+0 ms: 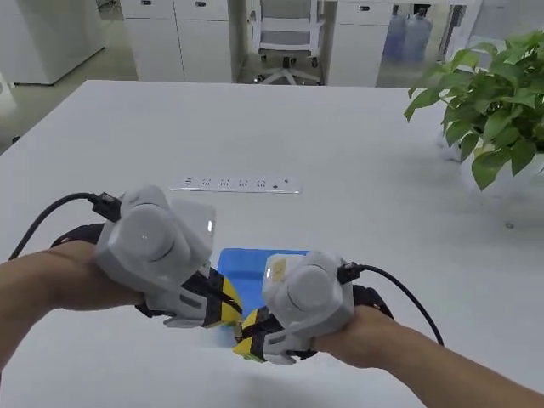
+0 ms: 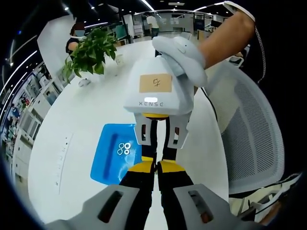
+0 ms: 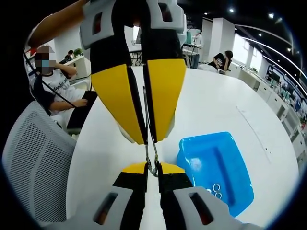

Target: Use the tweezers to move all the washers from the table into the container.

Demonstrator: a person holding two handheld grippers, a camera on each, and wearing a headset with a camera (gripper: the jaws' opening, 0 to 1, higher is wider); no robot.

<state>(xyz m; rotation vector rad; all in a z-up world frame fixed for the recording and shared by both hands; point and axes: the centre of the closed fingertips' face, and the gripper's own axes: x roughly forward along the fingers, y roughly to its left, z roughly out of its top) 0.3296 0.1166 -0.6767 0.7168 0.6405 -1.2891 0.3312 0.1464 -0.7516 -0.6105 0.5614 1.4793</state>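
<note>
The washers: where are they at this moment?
In the left gripper view, the washers lie clustered inside the blue container on the white table, left of centre.

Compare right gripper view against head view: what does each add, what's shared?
Right gripper view: tweezers gripped in the jaws of both the left gripper and right gripper; washers lying in the blue container. Head view: plant, power strip, office chair. Shared: the container, both grippers, the white table.

"XENSE" on right tongs [image 2: 157,154] housing, tan sticker [image 2: 156,83] scrawl unreadable
</note>
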